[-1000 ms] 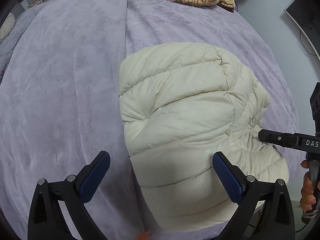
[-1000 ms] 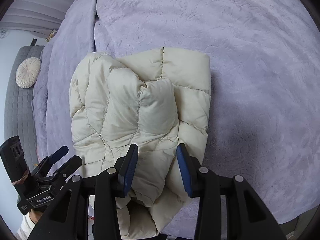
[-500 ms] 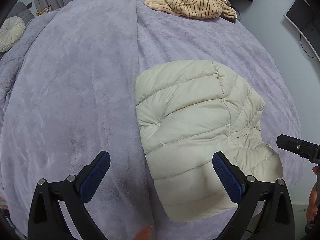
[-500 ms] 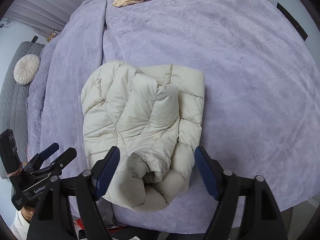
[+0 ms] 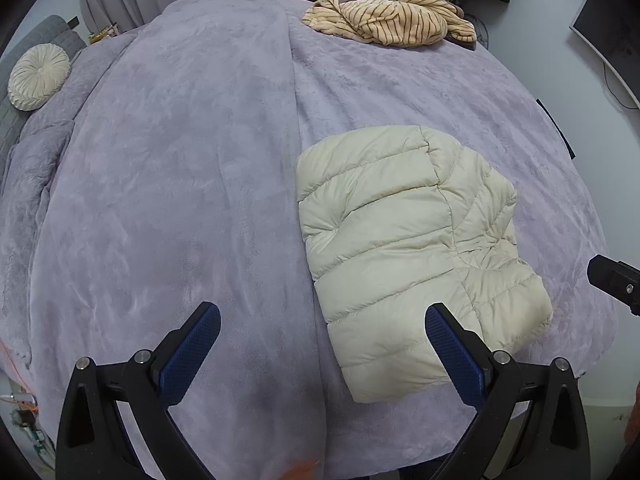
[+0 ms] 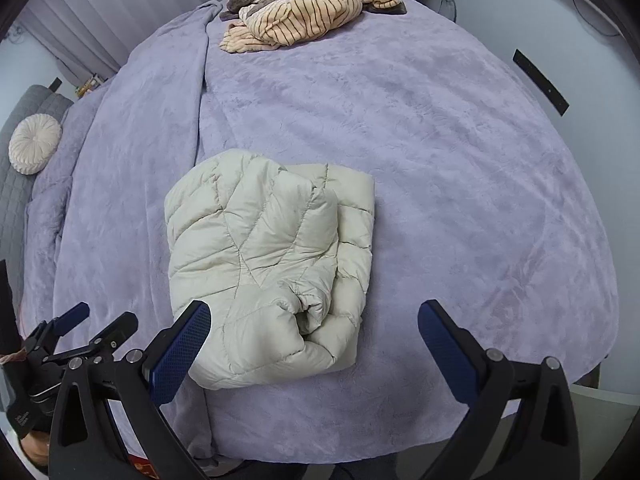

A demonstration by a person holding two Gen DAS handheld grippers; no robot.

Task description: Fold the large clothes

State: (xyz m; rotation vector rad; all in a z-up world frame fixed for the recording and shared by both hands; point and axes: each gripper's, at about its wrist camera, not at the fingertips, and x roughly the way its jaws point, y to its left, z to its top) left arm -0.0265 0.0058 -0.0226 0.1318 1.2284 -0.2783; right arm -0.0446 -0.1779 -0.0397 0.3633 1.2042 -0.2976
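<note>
1. A cream quilted puffer jacket (image 5: pixel 412 248) lies folded into a compact bundle on a bed covered with a lavender plush blanket (image 5: pixel 180 168), close to the near edge of the bed.
2. Seen from the right wrist camera, the jacket's top layer curls over into a rolled lip at the near end, with a flatter layer showing beneath it on the right side.
3. The left gripper (image 5: pixel 322 354) hangs above the blanket just to the left of the jacket, its blue-padded jaws spread wide with nothing between them.
4. The right gripper (image 6: pixel 314 350) is above the jacket's near end; its jaws are opening, already wide apart, and the pads are clear of the fabric.
5. In the right wrist view the left gripper appears at the lower left, held by a person's hand that is only partly visible.
6. A heap of tan striped clothing (image 6: pixel 304 14) sits at the far end of the bed, well apart from the jacket.
7. A round cream cushion (image 5: pixel 38 78) rests against a grey headboard (image 6: pixel 16 184) at the left.
</note>
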